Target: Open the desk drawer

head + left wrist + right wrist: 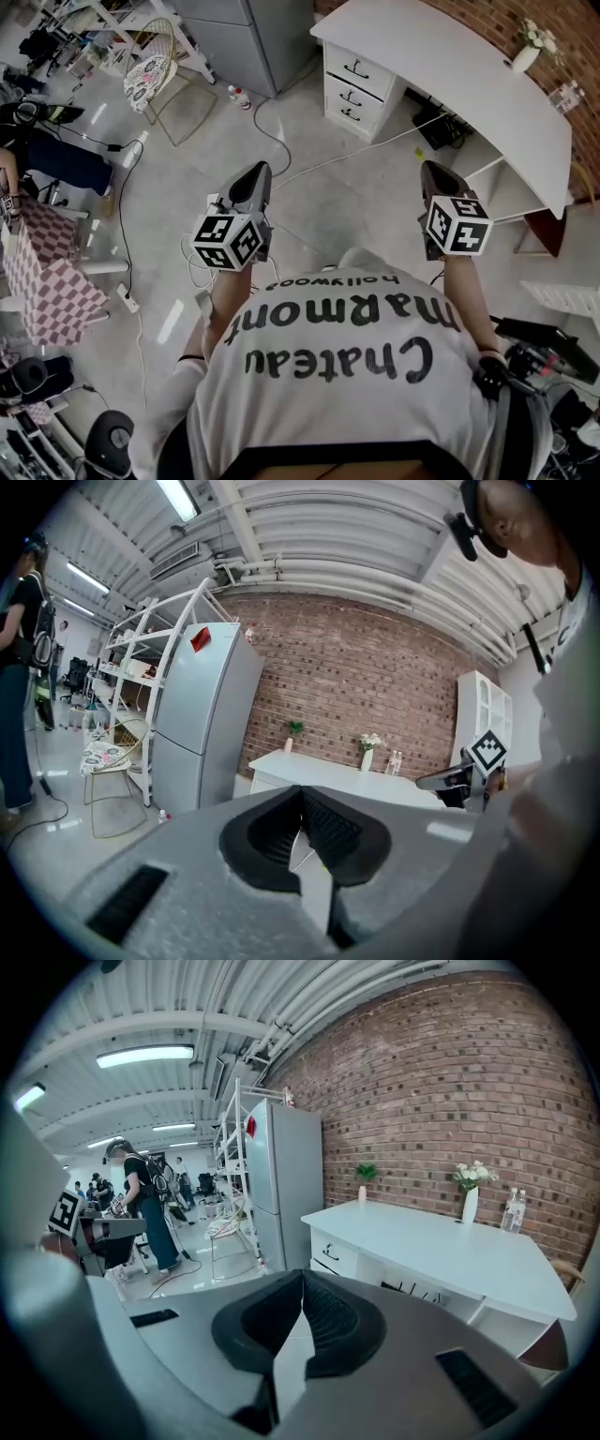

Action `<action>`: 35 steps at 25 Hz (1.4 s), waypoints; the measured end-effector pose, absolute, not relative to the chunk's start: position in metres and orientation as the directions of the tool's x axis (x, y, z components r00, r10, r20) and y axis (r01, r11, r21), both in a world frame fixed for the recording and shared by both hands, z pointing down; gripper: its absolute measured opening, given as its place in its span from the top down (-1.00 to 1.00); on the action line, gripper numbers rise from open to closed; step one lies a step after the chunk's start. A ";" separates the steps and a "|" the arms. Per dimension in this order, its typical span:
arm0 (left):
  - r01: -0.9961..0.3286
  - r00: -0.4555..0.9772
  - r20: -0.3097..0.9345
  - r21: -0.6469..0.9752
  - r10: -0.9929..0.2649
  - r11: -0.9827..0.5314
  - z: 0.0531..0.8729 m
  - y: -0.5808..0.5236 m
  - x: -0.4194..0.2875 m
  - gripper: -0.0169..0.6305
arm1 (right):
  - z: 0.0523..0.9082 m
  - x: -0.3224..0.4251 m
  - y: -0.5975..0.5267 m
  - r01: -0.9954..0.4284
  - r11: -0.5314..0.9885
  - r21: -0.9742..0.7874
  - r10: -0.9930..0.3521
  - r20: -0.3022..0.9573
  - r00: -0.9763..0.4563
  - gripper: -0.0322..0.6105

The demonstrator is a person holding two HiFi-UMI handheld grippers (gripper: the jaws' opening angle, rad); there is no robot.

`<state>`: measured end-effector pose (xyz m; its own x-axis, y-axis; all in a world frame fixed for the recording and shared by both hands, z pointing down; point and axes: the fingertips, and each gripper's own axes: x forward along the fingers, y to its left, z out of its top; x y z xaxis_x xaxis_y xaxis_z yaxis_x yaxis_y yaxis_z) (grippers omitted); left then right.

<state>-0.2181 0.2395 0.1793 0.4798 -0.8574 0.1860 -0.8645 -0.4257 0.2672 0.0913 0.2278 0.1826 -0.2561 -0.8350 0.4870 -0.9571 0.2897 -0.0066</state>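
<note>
**A:** What is the biggest thing ahead of the two hand-held grippers?

**B:** A tall grey refrigerator (239,37), ahead of the left gripper (255,176) and off to its left. Next comes a long white desk with a curved top (450,56), ahead of the right gripper (431,173) and reaching past it on the right.

**A:** And the drawers?

**B:** A stack of three white drawers with dark handles (359,89) sits under the desk's left end. It is ahead of both grippers, between their lines and well apart from each. All three drawers are pushed in.

**A:** Are the grippers grasping anything?

**B:** No. Each one is clenched, pads together, with nothing between them.

**A:** Anything smaller?

**B:** A slim white vase of pale flowers (526,54) stands on the desk, far right of the right gripper.
</note>
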 end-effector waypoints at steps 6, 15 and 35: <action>-0.870 0.467 0.218 0.290 -0.857 -0.400 0.194 0.213 -0.213 0.91 | 0.201 0.100 0.205 -0.960 0.279 -0.010 -0.816 0.525 -0.242 0.86; -0.865 0.466 0.232 0.322 -0.854 -0.384 0.200 0.137 -0.201 0.91 | 0.201 0.112 0.122 -0.958 0.286 -0.012 -0.820 0.514 -0.252 0.86; -0.828 0.548 0.165 0.245 -0.820 -0.504 0.180 -0.023 -0.104 0.91 | 0.216 0.175 -0.062 -0.943 0.310 -0.123 -0.819 0.469 -0.330 0.86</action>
